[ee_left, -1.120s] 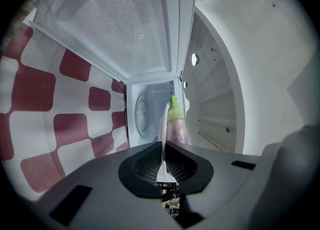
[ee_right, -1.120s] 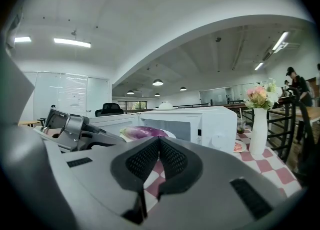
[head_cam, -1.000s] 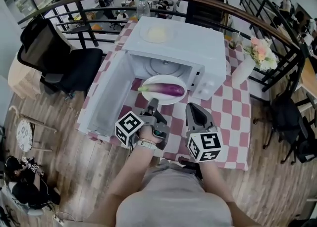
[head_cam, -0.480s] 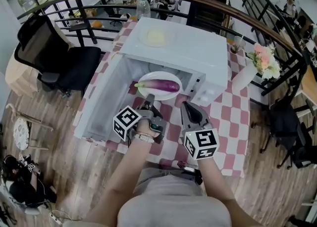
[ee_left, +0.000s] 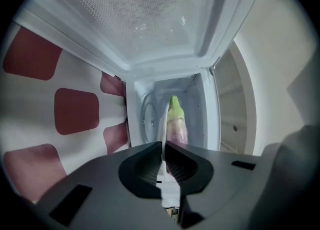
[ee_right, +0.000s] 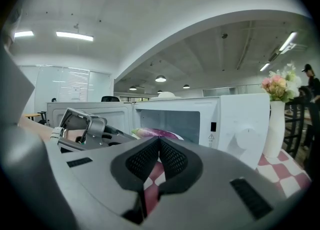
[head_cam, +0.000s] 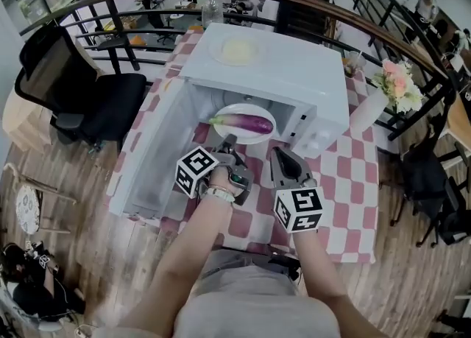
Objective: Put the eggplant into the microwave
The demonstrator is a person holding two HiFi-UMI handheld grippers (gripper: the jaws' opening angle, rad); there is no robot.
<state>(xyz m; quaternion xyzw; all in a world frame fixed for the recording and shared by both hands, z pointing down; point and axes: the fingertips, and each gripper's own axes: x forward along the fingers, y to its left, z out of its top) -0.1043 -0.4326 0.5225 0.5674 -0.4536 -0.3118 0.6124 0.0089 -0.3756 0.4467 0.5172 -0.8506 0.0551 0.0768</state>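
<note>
Pinching the plate [head_cam: 223,127] rim, the left gripper [head_cam: 230,141] holds the eggplant [head_cam: 248,122] at the microwave [head_cam: 283,71] mouth, farther in than a second ago, so insertion looks nearly done; right gripper [head_cam: 279,152] fingers are pressed together, empty.

Both your arms [head_cam: 197,242] reach forward, side by side
Your left gripper [head_cam: 229,145] lies on its side, jaws pinching the plate [head_cam: 254,138] rim; your right gripper [head_cam: 278,158] sits just beside it, upright, jaws pressed together and holding nothing
</note>
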